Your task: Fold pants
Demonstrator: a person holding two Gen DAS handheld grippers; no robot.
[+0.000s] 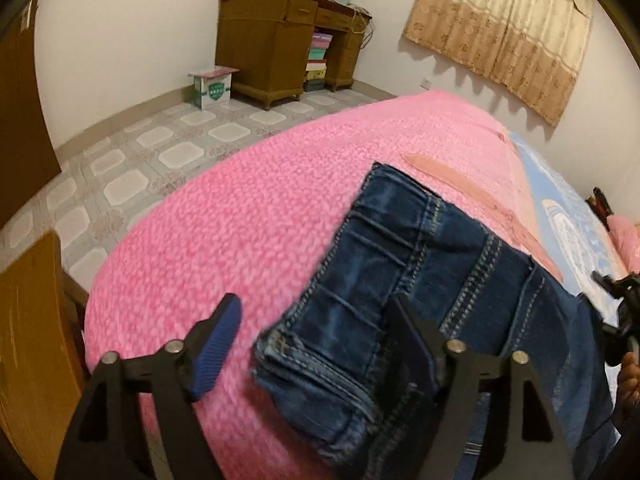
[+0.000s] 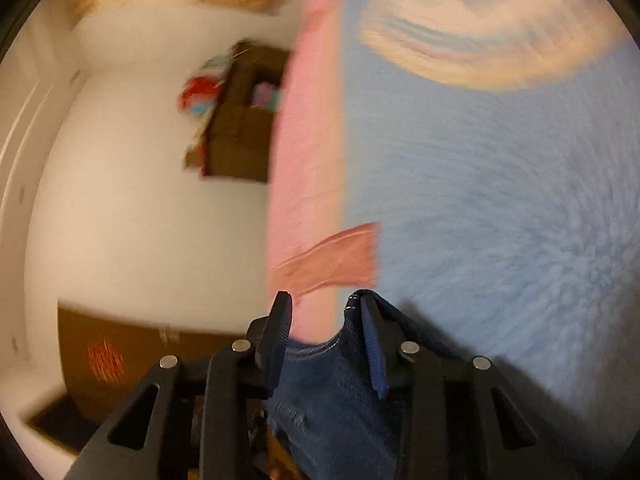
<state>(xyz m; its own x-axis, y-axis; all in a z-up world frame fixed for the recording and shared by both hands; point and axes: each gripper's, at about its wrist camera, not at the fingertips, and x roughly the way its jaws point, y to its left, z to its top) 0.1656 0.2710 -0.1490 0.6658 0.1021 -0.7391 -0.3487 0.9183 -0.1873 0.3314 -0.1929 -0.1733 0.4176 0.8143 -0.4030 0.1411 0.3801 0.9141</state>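
Dark blue jeans (image 1: 400,280) lie folded into a long band on a pink blanket (image 1: 240,208), a hem end toward the far side. My left gripper (image 1: 316,304) hovers over the near end, open wide. Its left finger (image 1: 220,340) is over bare blanket and its right finger (image 1: 412,344) is over the denim. In the blurred right wrist view my right gripper (image 2: 324,304) stands partly open. Denim (image 2: 328,392) fills the space low between its fingers, and a seam edge rides up against the right finger (image 2: 370,340). Pink blanket shows between the tips.
A light blue printed cover (image 2: 500,200) lies beside the pink blanket on the bed. A tiled floor (image 1: 132,168), a wooden desk (image 1: 272,48) with boxes and a small carton (image 1: 212,86) stand beyond. A hand (image 1: 630,376) and black gear show at the right edge.
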